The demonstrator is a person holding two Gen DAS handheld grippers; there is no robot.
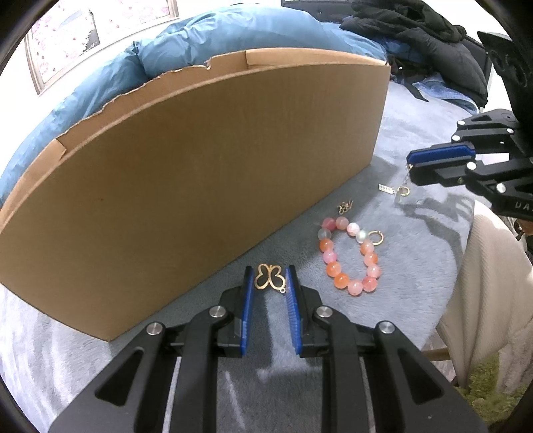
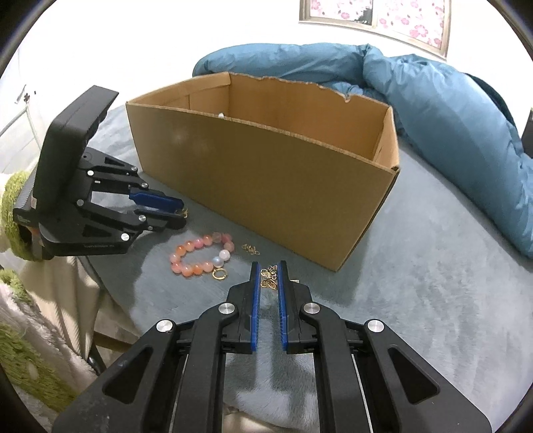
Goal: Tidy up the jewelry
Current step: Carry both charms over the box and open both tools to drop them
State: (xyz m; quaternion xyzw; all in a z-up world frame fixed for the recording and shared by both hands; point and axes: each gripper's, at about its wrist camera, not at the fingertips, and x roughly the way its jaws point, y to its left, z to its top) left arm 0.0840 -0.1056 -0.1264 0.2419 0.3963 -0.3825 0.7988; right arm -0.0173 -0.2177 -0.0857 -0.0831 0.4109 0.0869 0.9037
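Note:
My left gripper point(image 1: 269, 278) is shut on a gold butterfly pendant point(image 1: 270, 282), low over the grey blanket beside the cardboard box point(image 1: 200, 166); it also shows at the left of the right wrist view point(image 2: 181, 213). My right gripper point(image 2: 268, 278) is shut on a gold butterfly charm point(image 2: 268, 279); in the left wrist view point(image 1: 410, 166) its chain and clasp point(image 1: 401, 190) dangle below. A pink-orange bead bracelet point(image 1: 348, 254) point(image 2: 200, 254) lies between the grippers with a gold hoop point(image 1: 376, 238) point(image 2: 219, 274) beside it. A small gold piece point(image 1: 345, 207) point(image 2: 250, 248) lies by the box.
The box point(image 2: 266, 186) is open-topped with a torn rim; something small and white point(image 2: 221, 115) shows inside. A blue duvet point(image 2: 449, 120) lies behind it. Black clothing point(image 1: 416, 30) sits at the far right. The blanket's edge point(image 1: 466, 266) drops off to the right.

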